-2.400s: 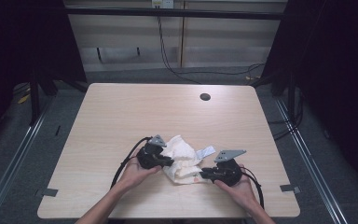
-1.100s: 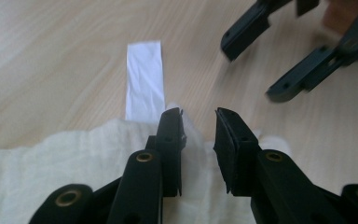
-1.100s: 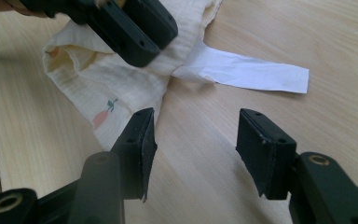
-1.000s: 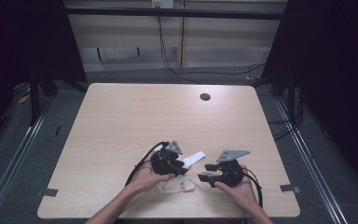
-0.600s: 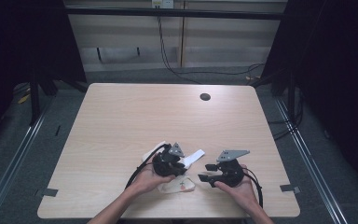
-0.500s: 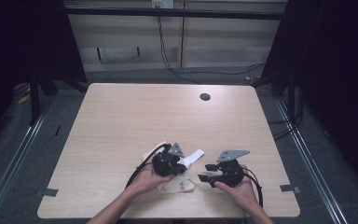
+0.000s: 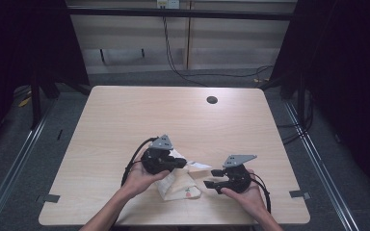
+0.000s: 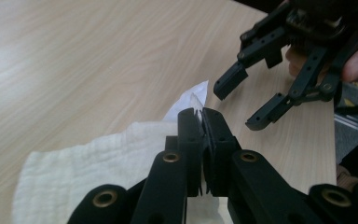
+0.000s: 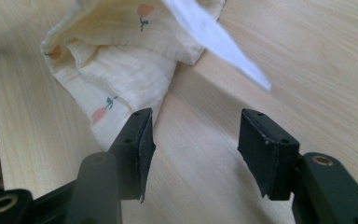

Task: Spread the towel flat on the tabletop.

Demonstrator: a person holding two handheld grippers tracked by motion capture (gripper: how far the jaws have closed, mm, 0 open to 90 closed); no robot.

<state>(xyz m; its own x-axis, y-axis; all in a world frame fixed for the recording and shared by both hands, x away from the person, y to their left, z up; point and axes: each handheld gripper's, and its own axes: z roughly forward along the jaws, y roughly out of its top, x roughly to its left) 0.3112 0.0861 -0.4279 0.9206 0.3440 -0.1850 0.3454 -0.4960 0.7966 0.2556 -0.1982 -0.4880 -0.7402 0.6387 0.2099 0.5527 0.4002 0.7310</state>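
Note:
A cream muslin cloth [image 7: 179, 185] printed with small orange carrots lies crumpled near the table's front edge, between my two grippers. My left gripper [image 7: 182, 163] is shut on the cloth's upper edge and holds that edge off the table. In the left gripper view the jaws [image 8: 201, 122] are pressed together with white fabric [image 8: 98, 158] pinched between them. My right gripper [image 7: 209, 178] stands open to the right of the cloth, a short gap away. In the right gripper view its pads [image 9: 193, 140] straddle bare wood, with the folded cloth [image 9: 121, 60] just ahead on the left.
The light wooden table [image 7: 173, 115] has a small black round cap [image 7: 212, 100] at its far middle. Dark floor, metal rails and cables surround the table. The front edge runs close under both hands.
My left gripper has shifted left and upward, drawing the cloth's edge up with it. The right gripper has stayed where it was.

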